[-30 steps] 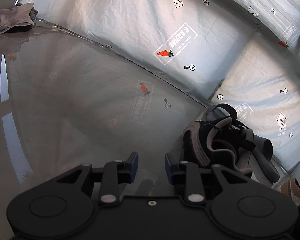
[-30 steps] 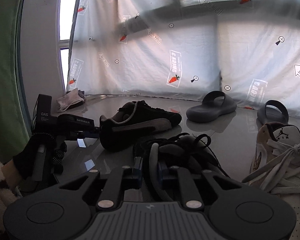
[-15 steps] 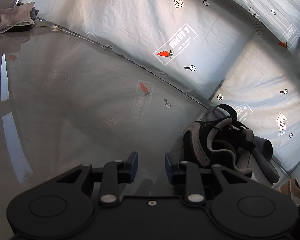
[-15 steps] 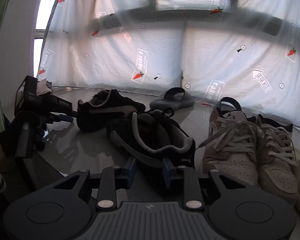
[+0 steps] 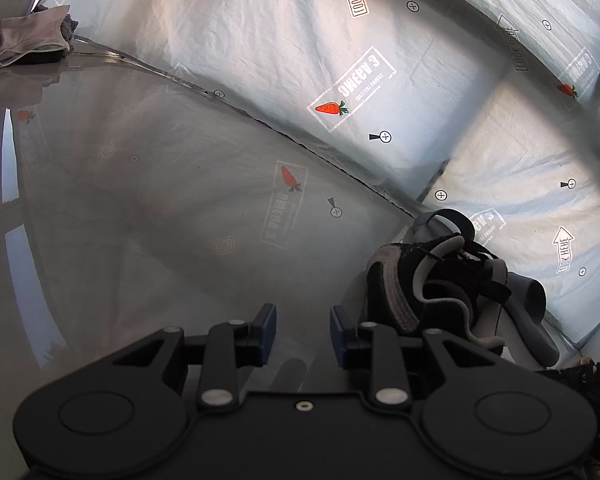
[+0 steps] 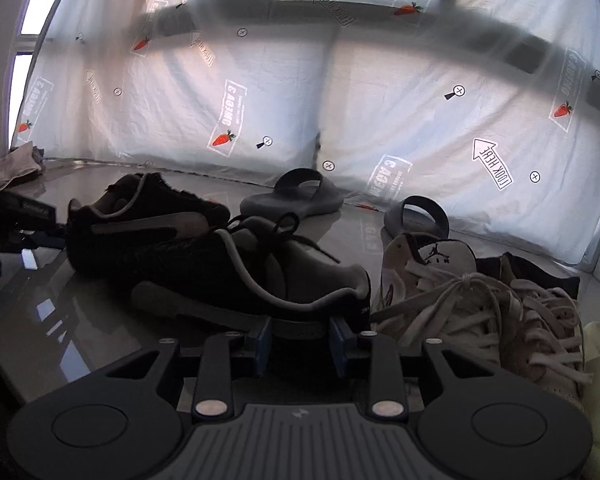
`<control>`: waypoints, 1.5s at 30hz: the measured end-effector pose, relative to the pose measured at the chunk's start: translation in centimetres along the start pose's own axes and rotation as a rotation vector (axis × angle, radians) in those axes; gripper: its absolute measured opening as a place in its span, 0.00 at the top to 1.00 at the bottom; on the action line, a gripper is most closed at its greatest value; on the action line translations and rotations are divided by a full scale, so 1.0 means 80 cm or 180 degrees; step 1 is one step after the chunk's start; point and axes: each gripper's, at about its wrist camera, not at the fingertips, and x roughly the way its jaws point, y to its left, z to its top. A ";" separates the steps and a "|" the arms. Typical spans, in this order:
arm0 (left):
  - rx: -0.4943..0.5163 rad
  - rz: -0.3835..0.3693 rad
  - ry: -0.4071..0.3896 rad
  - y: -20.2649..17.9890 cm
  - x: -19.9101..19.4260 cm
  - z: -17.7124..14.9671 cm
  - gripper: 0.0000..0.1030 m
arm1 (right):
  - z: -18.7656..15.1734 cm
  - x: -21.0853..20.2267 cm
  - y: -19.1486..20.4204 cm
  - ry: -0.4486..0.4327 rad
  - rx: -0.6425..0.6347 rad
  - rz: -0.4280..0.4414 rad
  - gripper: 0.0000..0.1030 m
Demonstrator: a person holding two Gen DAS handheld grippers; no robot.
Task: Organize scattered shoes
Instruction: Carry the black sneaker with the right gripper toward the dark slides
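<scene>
The right gripper (image 6: 298, 346) has just been opening its jaws, and the near black sneaker (image 6: 236, 280) now rests on the table (image 6: 100, 320), heel just ahead of the fingers, pads apparently off it. A second ago those fingers were pinching its collar. It lies beside the other black sneaker (image 6: 140, 220), so that pair looks matched. The white sneakers (image 6: 480, 312) sit together to the right; the two slides (image 6: 296, 196) beyond remain apart. The left gripper (image 5: 303, 336) hasn't budged, fingers narrow and empty.
</scene>
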 end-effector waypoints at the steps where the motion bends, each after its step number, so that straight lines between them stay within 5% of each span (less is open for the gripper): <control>1: 0.0001 0.0000 -0.0001 0.000 0.000 0.000 0.72 | 0.006 0.012 -0.004 0.0015 0.0063 0.0004 0.67; 9: 0.0009 -0.0004 0.0003 0.001 0.000 0.001 0.72 | 0.034 0.088 -0.012 0.0091 0.0285 -0.0218 0.75; 13: 0.0006 -0.0005 0.0002 0.001 0.000 0.001 0.72 | 0.031 0.082 -0.012 0.0087 0.0674 -0.0258 0.72; 16: 0.0007 -0.0005 0.0003 0.001 -0.001 0.001 0.72 | 0.021 0.063 -0.004 -0.0064 0.1225 -0.0237 0.38; 17: 0.0000 -0.0008 0.0002 0.002 0.000 0.001 0.72 | 0.025 0.067 0.004 -0.0045 0.1230 -0.0222 0.13; 18: -0.0008 -0.0010 0.0002 0.002 -0.001 0.002 0.72 | 0.030 0.072 0.013 -0.0021 0.1224 -0.0202 0.00; 22: -0.0044 -0.0009 -0.0005 0.004 -0.001 0.001 0.72 | 0.049 0.091 0.049 0.0075 0.1201 -0.0122 0.00; 27: -0.0042 -0.0007 -0.0003 0.003 -0.001 0.002 0.72 | 0.065 0.138 0.082 0.0191 0.0907 -0.0498 0.00; 30: -0.0045 -0.0006 -0.0007 0.004 -0.001 0.002 0.72 | 0.057 0.151 0.097 0.0070 0.0086 -0.0318 0.06; 40: -0.0049 0.0001 -0.0014 0.004 -0.001 0.003 0.72 | 0.050 0.122 0.083 0.0041 -0.0487 0.0806 0.24; 45: -0.0052 0.0004 -0.0018 0.004 -0.002 0.003 0.72 | 0.048 0.104 0.102 0.0018 -0.0542 0.0918 0.24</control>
